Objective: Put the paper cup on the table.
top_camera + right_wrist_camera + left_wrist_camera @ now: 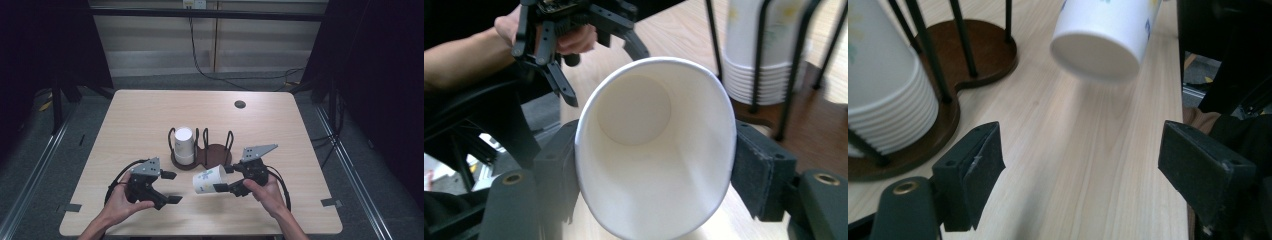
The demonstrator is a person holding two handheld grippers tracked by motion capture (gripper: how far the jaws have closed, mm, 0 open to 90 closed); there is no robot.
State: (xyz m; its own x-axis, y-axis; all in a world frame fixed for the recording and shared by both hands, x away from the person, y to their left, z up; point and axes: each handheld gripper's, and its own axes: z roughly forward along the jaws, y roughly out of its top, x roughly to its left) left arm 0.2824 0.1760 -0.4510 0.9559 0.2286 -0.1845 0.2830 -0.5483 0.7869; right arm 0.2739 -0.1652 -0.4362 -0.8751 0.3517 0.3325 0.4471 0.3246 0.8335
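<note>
Light wooden desk [150,115] with rounded corners, a small dark round disc [240,104] set in its far right part. At its middle, a dark brown wooden cup holder [212,155] with two round bays and upright black wire posts; left bay loaded with a stack of white paper cups [183,145], upside down, right bay bare.

Nearer the front edge, right of centre: right hand-held gripper [227,179], clamped on a single white paper cup [210,179] with small coloured print. Cup lying on its side in the air just above the desk, base pointing left, mouth toward the right hand-held gripper; rim squeezed into an oval between the two pads, seen from the right gripper view [654,145].

Left of it, apart from the cup: left hand-held gripper [172,187], jaws spread wide with nothing between them, aimed toward the cup's base; bare desk between the pads in the left gripper view, cup base [1095,56] ahead and above.
</note>
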